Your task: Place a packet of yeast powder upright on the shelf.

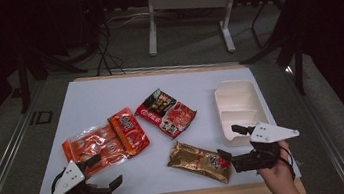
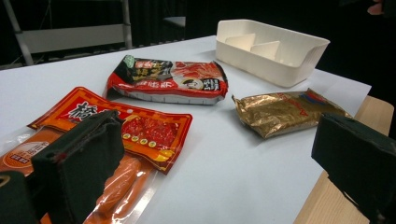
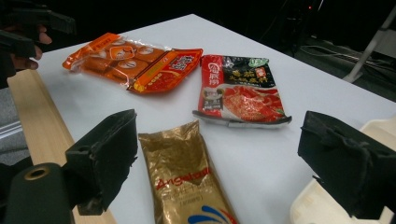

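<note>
Gold packet (image 1: 200, 162) nr right gripper (image 1: 232, 144), untouched

A lab or studio is suggested. A white board (image 1: 110, 100) is laid on a table amid black curtains, floor cables (image 1: 104, 55) and a desk frame (image 1: 188, 4).

On the tabletop (image 1: 94, 94), the sausage pack (image 1: 105, 142) lies toward the left edge and the tray (image 1: 238, 110) by the right edge. The noodle packet (image 1: 166, 112) lies mid-table between them, and the foil pouch (image 1: 200, 161) lies nearer the front edge, left of the tray.
</note>
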Demonstrator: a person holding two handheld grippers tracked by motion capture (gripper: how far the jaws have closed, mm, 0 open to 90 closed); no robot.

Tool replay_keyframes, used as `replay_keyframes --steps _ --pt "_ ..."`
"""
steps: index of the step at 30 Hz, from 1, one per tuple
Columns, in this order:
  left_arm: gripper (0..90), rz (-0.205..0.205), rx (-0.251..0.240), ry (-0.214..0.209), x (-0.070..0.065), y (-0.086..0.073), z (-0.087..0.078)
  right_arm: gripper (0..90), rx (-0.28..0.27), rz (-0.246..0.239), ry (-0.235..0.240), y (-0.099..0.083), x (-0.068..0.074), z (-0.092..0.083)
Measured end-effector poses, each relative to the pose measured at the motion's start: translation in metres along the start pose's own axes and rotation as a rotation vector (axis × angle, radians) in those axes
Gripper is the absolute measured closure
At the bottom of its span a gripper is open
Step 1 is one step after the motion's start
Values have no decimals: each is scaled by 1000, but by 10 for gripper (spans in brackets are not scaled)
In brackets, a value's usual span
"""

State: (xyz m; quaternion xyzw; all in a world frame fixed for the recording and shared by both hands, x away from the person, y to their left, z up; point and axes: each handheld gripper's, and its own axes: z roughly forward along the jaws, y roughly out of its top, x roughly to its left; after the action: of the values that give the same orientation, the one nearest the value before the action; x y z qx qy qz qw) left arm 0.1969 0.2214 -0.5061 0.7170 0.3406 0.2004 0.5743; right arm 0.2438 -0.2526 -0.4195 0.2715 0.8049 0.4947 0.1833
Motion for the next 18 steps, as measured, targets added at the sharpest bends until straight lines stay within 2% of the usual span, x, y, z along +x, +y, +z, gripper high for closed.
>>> replay_keyframes --steps 8,10,13,18 --pt "19 1 0 -1 0 0 0 102 14 -11 34 11 -4 19" --pt "19 1 1 -2 0 0 0 100 20 -24 20 14 -3 24" --pt "19 -1 3 -3 0 0 0 98 44 -34 24 18 -3 33" --pt "19 -4 2 -5 0 0 0 98 61 -18 44 21 -6 49"
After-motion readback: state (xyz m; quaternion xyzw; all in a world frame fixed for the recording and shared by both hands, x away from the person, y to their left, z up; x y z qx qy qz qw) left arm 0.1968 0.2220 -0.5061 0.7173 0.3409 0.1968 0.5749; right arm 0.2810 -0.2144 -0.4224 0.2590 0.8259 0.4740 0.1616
